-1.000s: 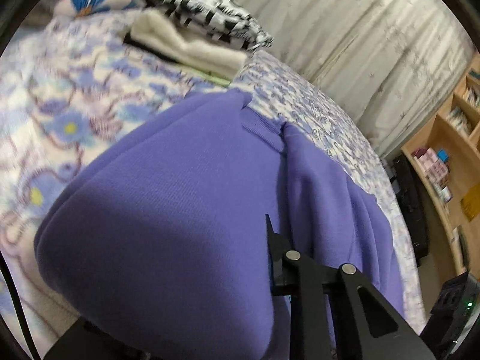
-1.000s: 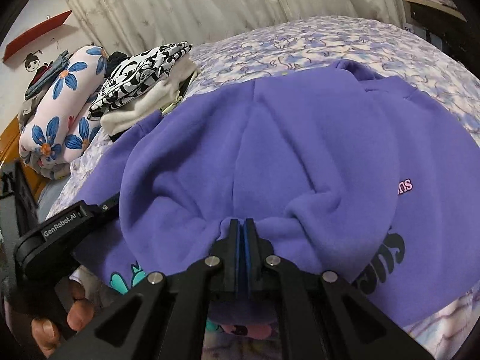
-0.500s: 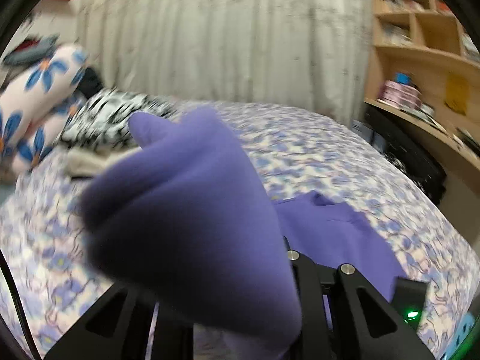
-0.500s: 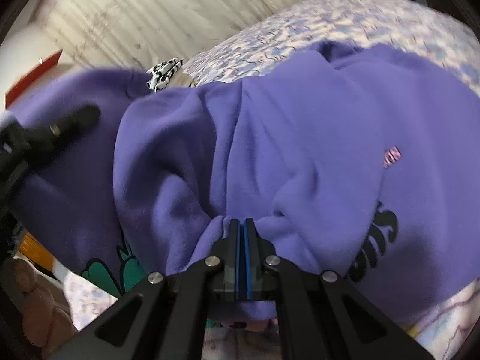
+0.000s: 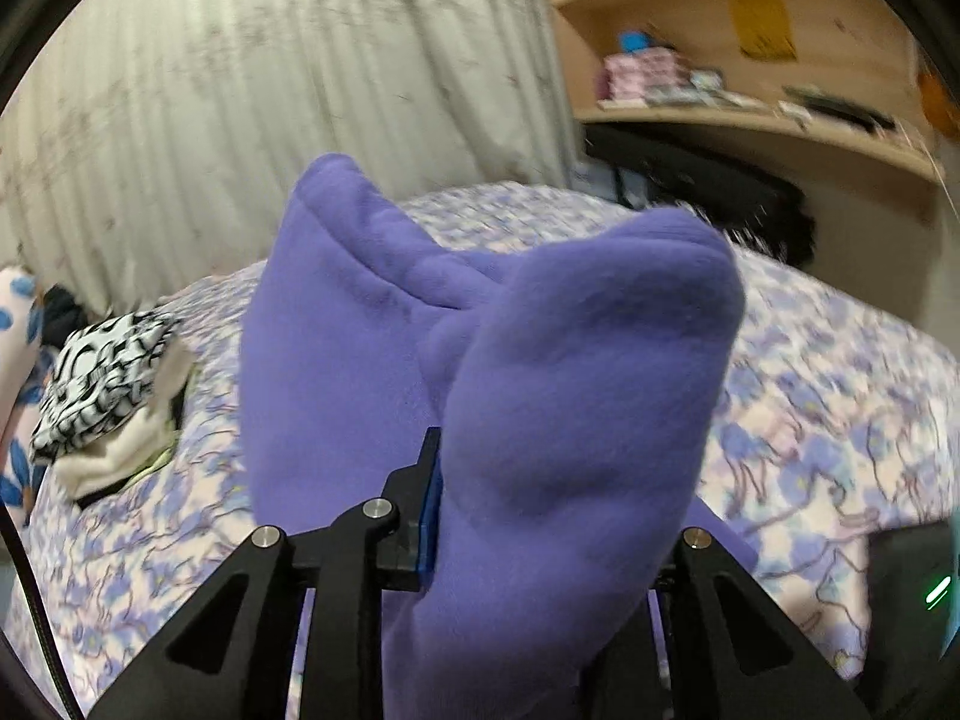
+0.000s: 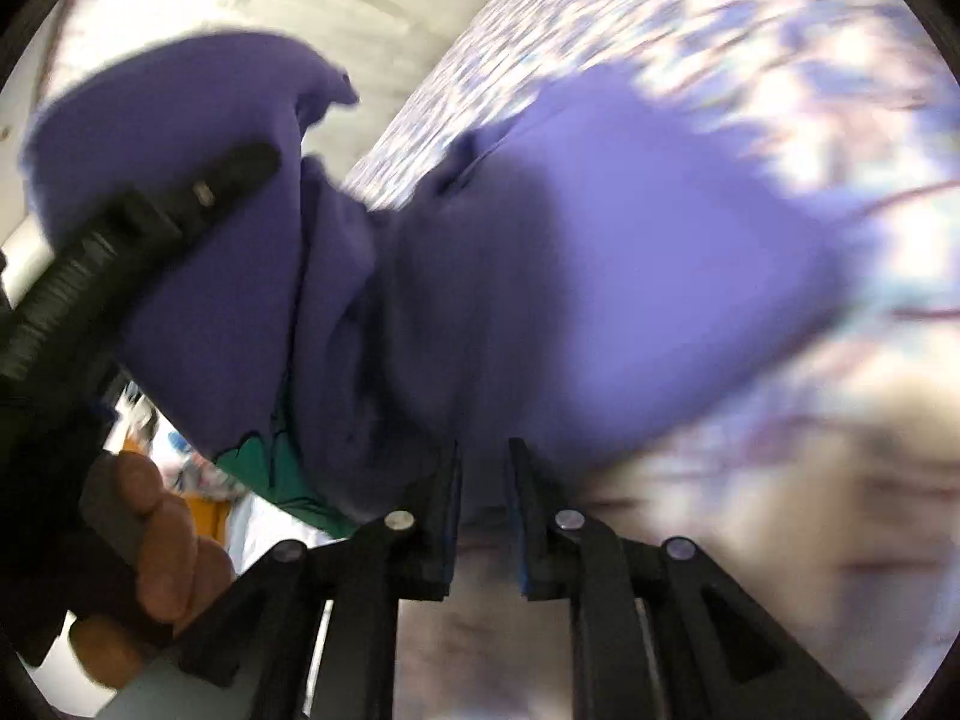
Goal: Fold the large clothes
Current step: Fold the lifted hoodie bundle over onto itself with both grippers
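The purple sweatshirt [image 5: 480, 372] looks thick, soft and floppy, bunched up high over the floral bed [image 5: 840, 396]; I'd take it by a hem or seam. My left gripper [image 5: 438, 504] is clamped on a wad of it. My right gripper [image 6: 483, 516] stands slightly parted, holding nothing.

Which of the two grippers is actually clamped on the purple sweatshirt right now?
The left gripper: purple sweatshirt fabric bunches out from between its closed fingers. The right gripper stands open, with a clear gap and nothing between its pads.
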A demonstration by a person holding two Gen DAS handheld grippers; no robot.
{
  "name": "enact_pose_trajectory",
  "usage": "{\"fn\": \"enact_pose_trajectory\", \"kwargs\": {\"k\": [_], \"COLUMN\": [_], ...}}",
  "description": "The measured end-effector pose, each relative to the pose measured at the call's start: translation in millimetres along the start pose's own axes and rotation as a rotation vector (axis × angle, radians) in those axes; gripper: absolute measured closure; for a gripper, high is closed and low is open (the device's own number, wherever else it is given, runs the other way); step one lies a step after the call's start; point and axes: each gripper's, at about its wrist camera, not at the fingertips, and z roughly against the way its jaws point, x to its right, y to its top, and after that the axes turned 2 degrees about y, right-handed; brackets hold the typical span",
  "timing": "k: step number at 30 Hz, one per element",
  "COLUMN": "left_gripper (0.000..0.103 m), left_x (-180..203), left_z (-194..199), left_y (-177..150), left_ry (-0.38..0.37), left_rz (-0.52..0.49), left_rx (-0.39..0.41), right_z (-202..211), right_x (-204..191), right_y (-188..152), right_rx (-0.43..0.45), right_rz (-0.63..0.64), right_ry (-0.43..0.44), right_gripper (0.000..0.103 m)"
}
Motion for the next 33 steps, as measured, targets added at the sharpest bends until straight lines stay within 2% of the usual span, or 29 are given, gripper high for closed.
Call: {"fn": "enact_pose_trajectory", "kwargs": {"k": [6,7,11,13,17,20,24,26,33], "left_gripper": [0.077,0.076,0.065,0.057,0.052,0.036,0.023,0.019,0.019], "left_x": [57.4,69.3,99.5,104.7,101.5,91.9,85.0,82.1,65.9], "left_z": [-31.0,-38.3,-52.3,-52.3,-49.5,-44.5,-32.0,-24.8,0.3], "left_y": [-20.3,-27.5,-49.5,-53.1,-48.5,-41.1,-34.7,-33.4,-24.7], "left_ry": [0.000,0.012,0.057,0.056,0.022,-0.022,-0.060,-0.086,-0.206], "left_rz": [-0.154,-0.205,-0.335,-0.358,-0.335,-0.290,-0.271,-0.265,-0.199], "left_rx": [-0.094,-0.110,-0.113,-0.106,-0.117,-0.125,-0.102,-0.093,-0.099], "right_z": [43.1,46.5,49.1,51.4,57.7,62.3,72.8,76.4,85.9], "right_x": [47.7,53.5,55.8,54.0,60.1,68.3,63.6,62.0,49.6], "right_y": [17.2,20.5,24.0,20.5,23.5,26.7,31.9,31.2,31.3], "right_rx": [0.126,0.137,0.144,0.144,0.144,0.144,0.156,0.159,0.163], "right_rz": [-0.097,-0.114,-0.123,-0.113,-0.120,-0.113,-0.099,-0.095,-0.069], "right_ry": [-0.105,-0.112,-0.107,-0.111,-0.096,-0.097,-0.098,-0.097,-0.096], "right_gripper": [0.089,0.089,0.089,0.089,0.089,0.089,0.089,0.089,0.088]}}
